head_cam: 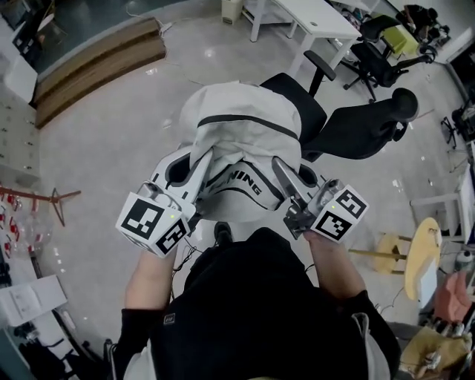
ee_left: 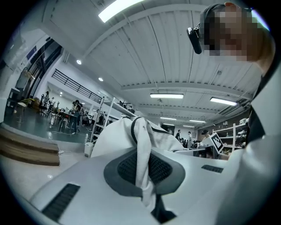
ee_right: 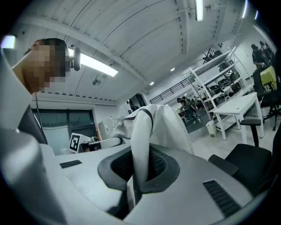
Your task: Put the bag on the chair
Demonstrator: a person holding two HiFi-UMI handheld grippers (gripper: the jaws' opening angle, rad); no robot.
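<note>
I hold a white bag [head_cam: 245,141] with black trim and black lettering up in front of me by its two white straps. My left gripper [head_cam: 194,194] is shut on the left strap [ee_left: 142,162], which runs up between the grey pads to the bag [ee_left: 116,136]. My right gripper [head_cam: 291,199] is shut on the right strap [ee_right: 139,149], with the bag [ee_right: 169,127] beyond it. The black office chair [head_cam: 349,126] stands just behind and to the right of the bag; the bag covers part of its seat. The seat's edge [ee_right: 246,165] also shows in the right gripper view.
A white desk [head_cam: 319,22] and another black office chair [head_cam: 382,52] stand at the back right. Wooden steps [head_cam: 96,63] run along the back left. A round wooden stool [head_cam: 419,256] is at the right, a red rack [head_cam: 30,200] at the left.
</note>
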